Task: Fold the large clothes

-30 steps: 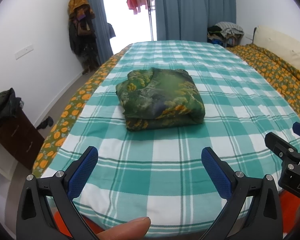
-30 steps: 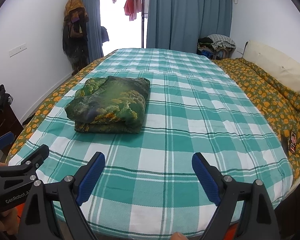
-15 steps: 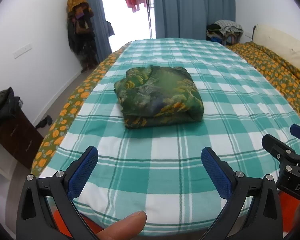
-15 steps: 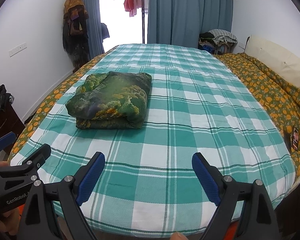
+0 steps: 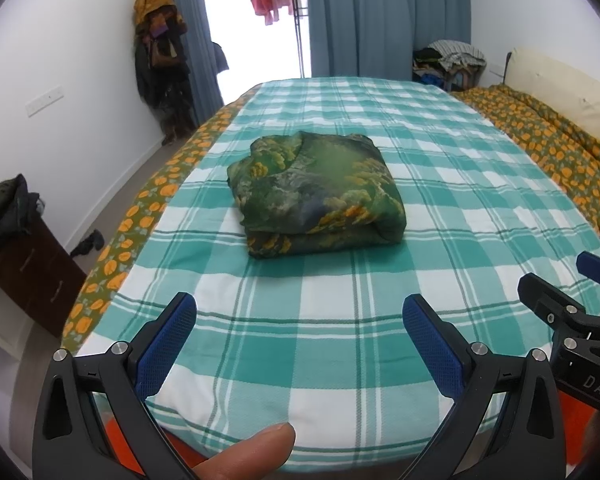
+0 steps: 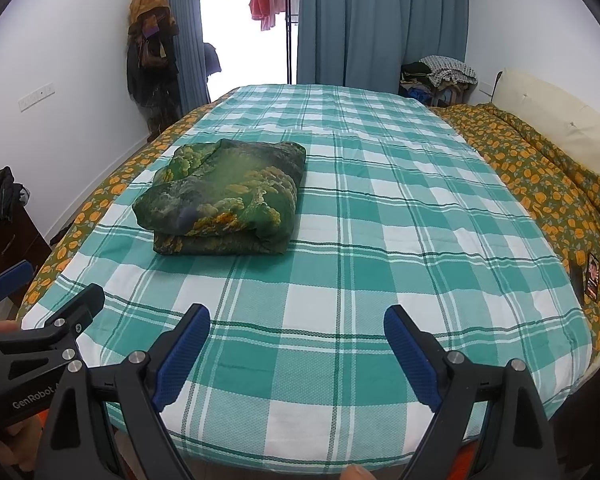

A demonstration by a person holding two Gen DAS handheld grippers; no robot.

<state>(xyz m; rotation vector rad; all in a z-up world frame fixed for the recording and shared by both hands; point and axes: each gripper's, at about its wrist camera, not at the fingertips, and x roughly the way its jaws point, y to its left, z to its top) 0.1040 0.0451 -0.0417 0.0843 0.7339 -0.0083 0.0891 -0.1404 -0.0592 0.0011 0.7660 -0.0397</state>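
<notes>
Left gripper [image 5: 299, 322]: your jaws stand wide apart with nothing between the blue pads [image 5: 168, 344]; they hang over the near edge of the bed and touch no cloth. Your fingertip [image 5: 252, 454] shows at the bottom of the left wrist view.

Right gripper [image 6: 297, 334]: released as well, jaws spread wide and empty, above the near edge of the bed, just beside your left gripper, which shows at the left of the right wrist view.

Change from a second ago: both of your grippers have kept their place and their wide opening. The views have tipped only slightly, so the bundle sits a touch lower in each picture now. The bundle itself has not been shifted or unfolded.

Bed [image 5: 340, 344]: a teal and white checked sheet covers it, with an orange-flowered green cover [image 6: 548, 184] along both long sides.

Folded garment [image 5: 320, 196]: a green cloth with yellow print, folded into a thick, squarish bundle. It lies flat on the checked sheet, well ahead of both grippers and apart from them. From your left gripper it is nearly straight ahead; from your right gripper [image 6: 224, 196] it lies ahead and to the left, towards the left edge of the bed.

Far end: blue curtains [image 6: 380, 20] frame a bright doorway where red clothes [image 6: 266, 0] hang outside; a heap of clothes [image 6: 440, 72] sits in the right corner and coats [image 5: 160, 60] hang by the left wall.
</notes>
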